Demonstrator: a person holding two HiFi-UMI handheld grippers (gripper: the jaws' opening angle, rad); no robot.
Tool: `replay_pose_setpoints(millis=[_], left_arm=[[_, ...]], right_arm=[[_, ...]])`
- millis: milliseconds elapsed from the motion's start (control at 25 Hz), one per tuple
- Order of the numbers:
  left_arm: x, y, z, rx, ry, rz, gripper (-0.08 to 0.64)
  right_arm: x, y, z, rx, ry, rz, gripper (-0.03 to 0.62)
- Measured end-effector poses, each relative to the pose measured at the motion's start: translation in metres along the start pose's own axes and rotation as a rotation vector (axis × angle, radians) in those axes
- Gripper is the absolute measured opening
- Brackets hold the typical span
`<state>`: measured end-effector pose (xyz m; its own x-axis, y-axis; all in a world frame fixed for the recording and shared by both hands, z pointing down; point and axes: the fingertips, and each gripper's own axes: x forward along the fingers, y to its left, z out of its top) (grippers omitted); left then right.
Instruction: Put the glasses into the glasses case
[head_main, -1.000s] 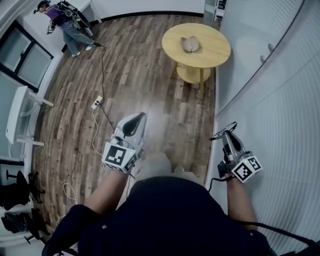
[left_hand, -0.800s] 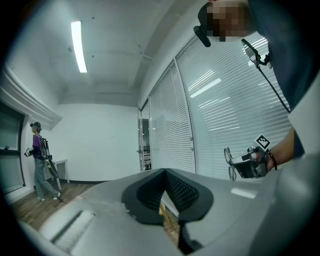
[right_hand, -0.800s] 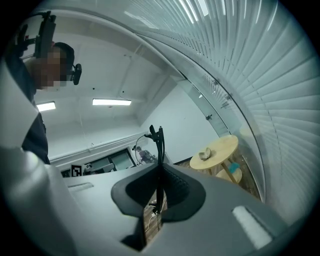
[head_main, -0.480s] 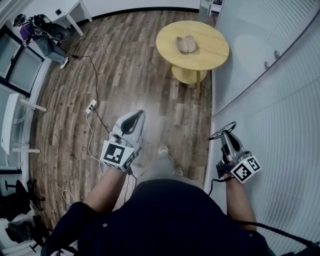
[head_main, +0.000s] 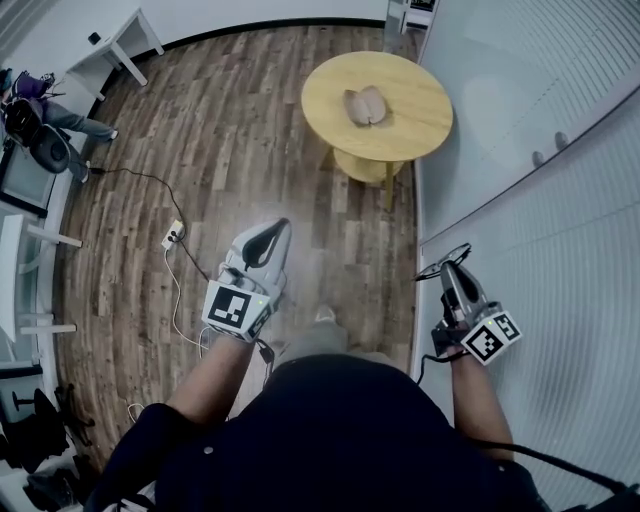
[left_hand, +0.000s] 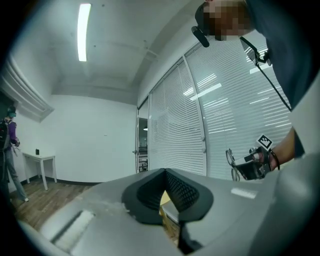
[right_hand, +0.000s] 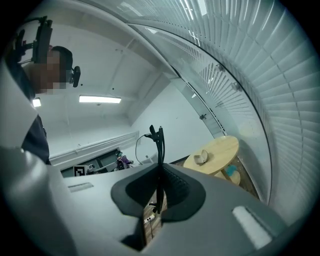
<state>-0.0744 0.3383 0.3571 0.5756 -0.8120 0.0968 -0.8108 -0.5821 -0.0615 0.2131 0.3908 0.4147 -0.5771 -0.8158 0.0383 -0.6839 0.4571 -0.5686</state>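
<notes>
An open brown glasses case (head_main: 364, 105) lies on a round yellow table (head_main: 400, 125) ahead of me; in the right gripper view the case (right_hand: 202, 158) and table (right_hand: 220, 149) show at the right. My right gripper (head_main: 447, 268) is shut on the thin-framed glasses (head_main: 437, 266), held out level beside the glass wall. In its own view the glasses (right_hand: 159, 142) stand edge-on between the pads of the right gripper (right_hand: 160, 172). My left gripper (head_main: 280, 228) points forward over the floor, shut with nothing in it. From the left gripper (left_hand: 165, 172), the glasses (left_hand: 231, 162) show at the right.
A frosted glass wall with blinds (head_main: 540, 150) runs close along my right. A power strip with a cable (head_main: 173, 235) lies on the wooden floor to the left. A white desk (head_main: 115, 45) and a person (head_main: 40, 115) are at the far left.
The table with the case has come closer and sits lower and further left in the head view. The floor slid back under me; both grippers kept their pose, the right still shut on the glasses.
</notes>
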Motion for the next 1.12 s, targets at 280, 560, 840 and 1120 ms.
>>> replay_pose_setpoints(millis=[280, 560, 840, 1120], left_arm=[[0.027, 0.040, -0.017, -0.026, 0.002, -0.071, 0.005], [0.062, 0.057, -0.035, -0.072, 0.024, -0.090, 0.005], [0.090, 0.080, -0.022, -0.065, 0.011, -0.058, 0.005], [0.126, 0.102, 0.009, -0.046, -0.018, -0.001, 0.005]], right_arm=[[0.043, 0.003, 0.005, -0.003, 0.004, -0.038, 0.026], [0.064, -0.023, 0.019, 0.032, -0.020, -0.076, 0.026], [0.102, -0.039, 0.036, 0.036, -0.002, -0.043, 0.026], [0.153, -0.068, 0.068, 0.042, 0.005, 0.046, 0.026]])
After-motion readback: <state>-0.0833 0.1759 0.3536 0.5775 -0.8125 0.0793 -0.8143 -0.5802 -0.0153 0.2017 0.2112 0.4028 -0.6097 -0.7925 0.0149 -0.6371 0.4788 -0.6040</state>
